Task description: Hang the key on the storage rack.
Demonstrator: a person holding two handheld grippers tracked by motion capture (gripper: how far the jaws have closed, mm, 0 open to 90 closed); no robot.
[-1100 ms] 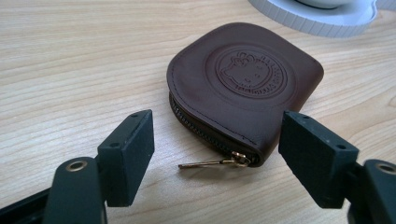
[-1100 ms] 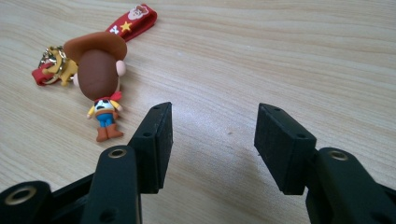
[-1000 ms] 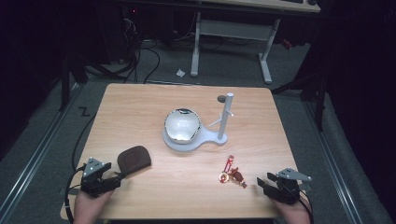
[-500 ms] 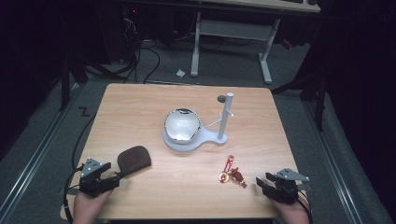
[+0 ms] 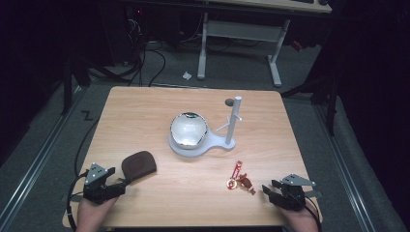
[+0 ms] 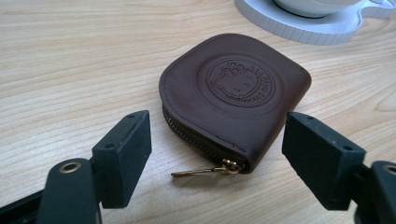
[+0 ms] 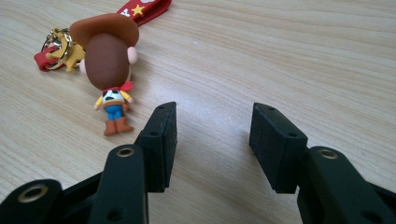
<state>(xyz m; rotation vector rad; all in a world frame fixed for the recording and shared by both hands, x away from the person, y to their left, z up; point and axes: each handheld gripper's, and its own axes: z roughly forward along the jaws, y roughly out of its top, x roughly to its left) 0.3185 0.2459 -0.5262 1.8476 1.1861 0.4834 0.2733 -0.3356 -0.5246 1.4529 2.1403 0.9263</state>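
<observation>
A brown leather zip pouch [image 5: 139,163] [image 6: 236,91] lies at the table's front left, its brass zip pull [image 6: 205,170] toward me. My left gripper [image 5: 121,184] [image 6: 217,125] is open; its jaws have just been opening, and the pouch's near corner sits between the pads without touching them. A cowboy figure keychain [image 5: 240,179] [image 7: 108,60] with a red strap [image 7: 144,7] lies at the front right. Just right of it my right gripper [image 5: 267,190] [image 7: 215,114] is open; its jaws have just been closing, with only bare wood between them.
A white stand [image 5: 220,143] [image 6: 322,30] at mid-table carries a shiny dome [image 5: 188,129] and an upright post [image 5: 235,116]. A small dark disc [image 5: 228,102] lies behind it. The wooden table [image 5: 145,111] ends close behind both hands, with dark floor around it.
</observation>
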